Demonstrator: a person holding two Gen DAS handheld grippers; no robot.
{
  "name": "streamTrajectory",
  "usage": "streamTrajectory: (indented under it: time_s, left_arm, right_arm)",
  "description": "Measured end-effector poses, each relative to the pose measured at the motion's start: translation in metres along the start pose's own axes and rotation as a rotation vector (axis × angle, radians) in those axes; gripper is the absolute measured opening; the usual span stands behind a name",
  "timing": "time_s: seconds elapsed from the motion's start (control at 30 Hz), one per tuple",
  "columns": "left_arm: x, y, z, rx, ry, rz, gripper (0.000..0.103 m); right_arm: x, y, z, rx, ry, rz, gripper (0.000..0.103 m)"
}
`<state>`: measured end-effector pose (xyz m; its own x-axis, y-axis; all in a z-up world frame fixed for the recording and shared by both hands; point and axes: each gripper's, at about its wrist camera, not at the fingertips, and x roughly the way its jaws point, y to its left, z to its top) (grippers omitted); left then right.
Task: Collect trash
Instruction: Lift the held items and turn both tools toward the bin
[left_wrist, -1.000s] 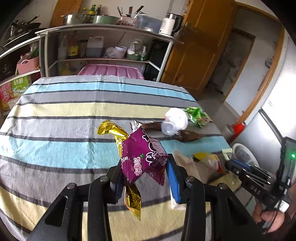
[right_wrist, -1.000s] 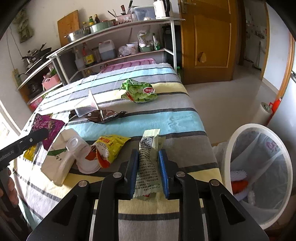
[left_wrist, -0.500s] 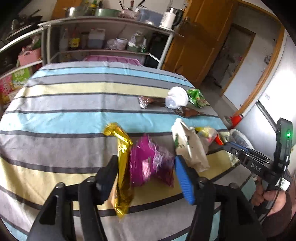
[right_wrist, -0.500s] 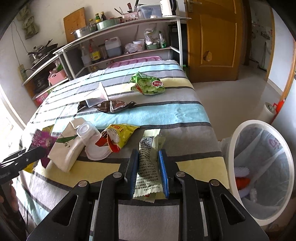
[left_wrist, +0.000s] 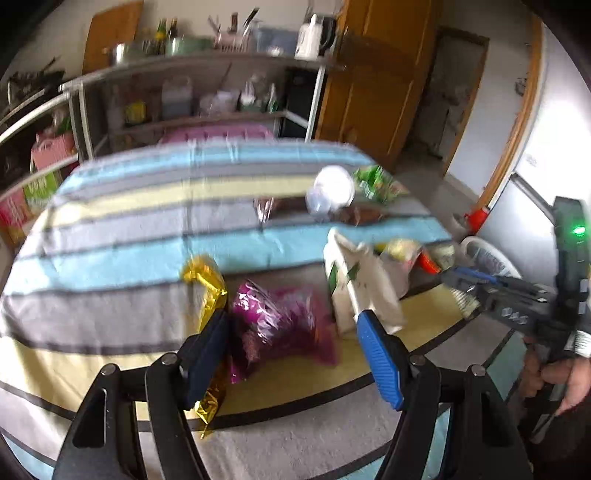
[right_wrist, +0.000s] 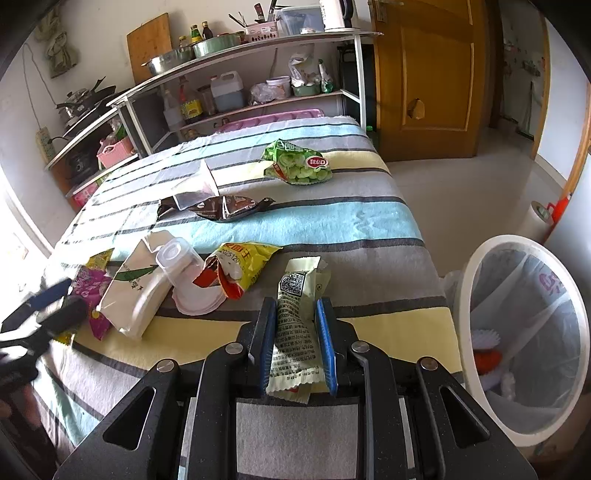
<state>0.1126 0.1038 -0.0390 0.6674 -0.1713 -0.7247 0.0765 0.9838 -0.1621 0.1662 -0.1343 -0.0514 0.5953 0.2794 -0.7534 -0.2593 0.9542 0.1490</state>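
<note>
My left gripper (left_wrist: 291, 332) hangs low over the striped table (left_wrist: 147, 236) and its jaws are opening. A purple foil wrapper (left_wrist: 280, 325) lies loose on the cloth between the fingers, untouched by the pads. A gold wrapper (left_wrist: 207, 288) lies by the left finger. My right gripper (right_wrist: 295, 306) is shut on a pale yellow-green wrapper (right_wrist: 299, 280) near the table's front edge. The white-rimmed bin (right_wrist: 469, 295), lined with a bag, stands on the floor just to its right. The left gripper (right_wrist: 48, 306) shows blurred at the far left of the right wrist view.
On the table lie a white paper bag (right_wrist: 133, 288), a clear plastic cup (right_wrist: 177, 258), a yellow-red snack bag (right_wrist: 240, 266), a brown wrapper (right_wrist: 225, 208) and a green snack bag (right_wrist: 299, 166). Metal shelves (right_wrist: 258, 103) stand behind it, a wooden door (right_wrist: 424, 81) at the back right.
The left gripper has opened and let go of the purple and gold wrappers, which dropped onto the cloth. The right gripper has kept still with its wrapper.
</note>
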Motion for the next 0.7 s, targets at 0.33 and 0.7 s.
streamTrajectory:
  time_s: [0.33,0.7]
  left_arm:
    - [0.008,0.002,0.003,-0.039,0.009,0.006,0.066]
    - [-0.004,-0.002,0.004,-0.049,-0.007,-0.003,0.040]
  right_arm:
    - [0.001,-0.001,0.001,0.007,0.003,0.000,0.023]
    - [-0.008,0.001,-0.002,-0.002,-0.015,0.007,0.023]
